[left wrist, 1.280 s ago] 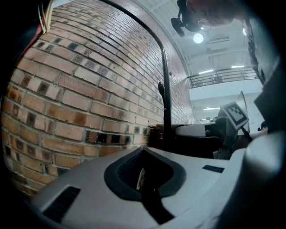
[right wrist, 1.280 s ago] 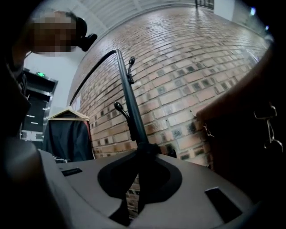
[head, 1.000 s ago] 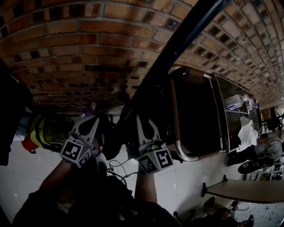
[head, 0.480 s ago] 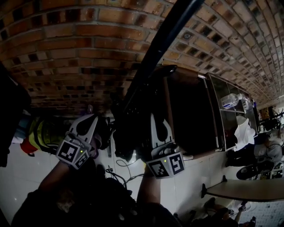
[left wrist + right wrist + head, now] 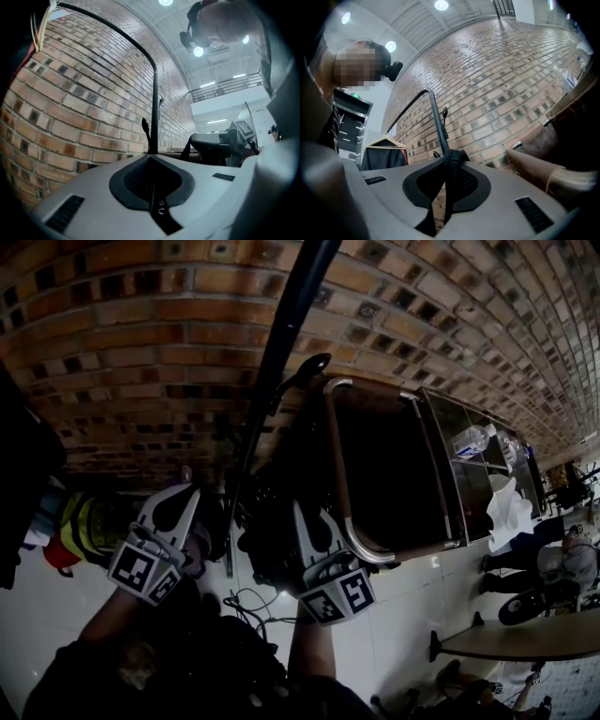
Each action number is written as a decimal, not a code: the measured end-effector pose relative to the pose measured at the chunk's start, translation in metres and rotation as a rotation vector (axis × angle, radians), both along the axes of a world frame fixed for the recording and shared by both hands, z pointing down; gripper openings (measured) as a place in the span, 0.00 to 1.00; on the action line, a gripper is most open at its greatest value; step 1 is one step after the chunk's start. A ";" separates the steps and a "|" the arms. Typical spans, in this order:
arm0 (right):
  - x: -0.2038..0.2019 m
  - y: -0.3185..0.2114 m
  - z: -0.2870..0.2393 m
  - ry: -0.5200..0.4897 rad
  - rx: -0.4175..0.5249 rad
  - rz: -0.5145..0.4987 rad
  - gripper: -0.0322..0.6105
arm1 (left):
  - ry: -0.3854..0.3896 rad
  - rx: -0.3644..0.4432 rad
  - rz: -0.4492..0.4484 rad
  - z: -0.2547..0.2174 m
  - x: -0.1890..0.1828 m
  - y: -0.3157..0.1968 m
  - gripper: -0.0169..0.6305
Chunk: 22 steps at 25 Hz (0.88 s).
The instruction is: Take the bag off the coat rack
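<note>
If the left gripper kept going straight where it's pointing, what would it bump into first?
Probably the thin black metal pole of the coat rack, straight ahead of the left gripper; the red brick wall lies behind it. Depth is hard to judge.

Readable text: none.
Marker cube point(image 5: 142, 570) on left hand-held gripper point(image 5: 180, 502): square pattern only, no letters.
Marker cube point(image 5: 342, 596) on right hand-held gripper point(image 5: 298, 517): likewise.

We see a big wall point(image 5: 141, 334) made of red and brown bricks. The floor point(image 5: 412, 601) has white tiles. By the wall stands a dark brown cabinet point(image 5: 394, 474) with a shiny metal edge. Next to it is a shelf point(image 5: 478, 451) with glass doors. A light brown table point(image 5: 534, 641) stands on the tiles nearby. Round lamps point(image 5: 440, 5) shine on the white ceiling point(image 5: 417, 21).
</note>
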State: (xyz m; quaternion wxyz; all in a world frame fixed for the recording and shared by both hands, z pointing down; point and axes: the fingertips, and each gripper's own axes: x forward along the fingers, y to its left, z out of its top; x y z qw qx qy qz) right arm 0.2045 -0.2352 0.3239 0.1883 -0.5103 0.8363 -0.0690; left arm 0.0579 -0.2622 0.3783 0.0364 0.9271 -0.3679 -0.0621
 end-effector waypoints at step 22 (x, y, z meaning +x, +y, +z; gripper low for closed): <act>-0.071 0.137 0.005 -0.022 -0.014 -0.120 0.12 | 0.056 0.035 0.004 -0.028 -0.041 0.124 0.05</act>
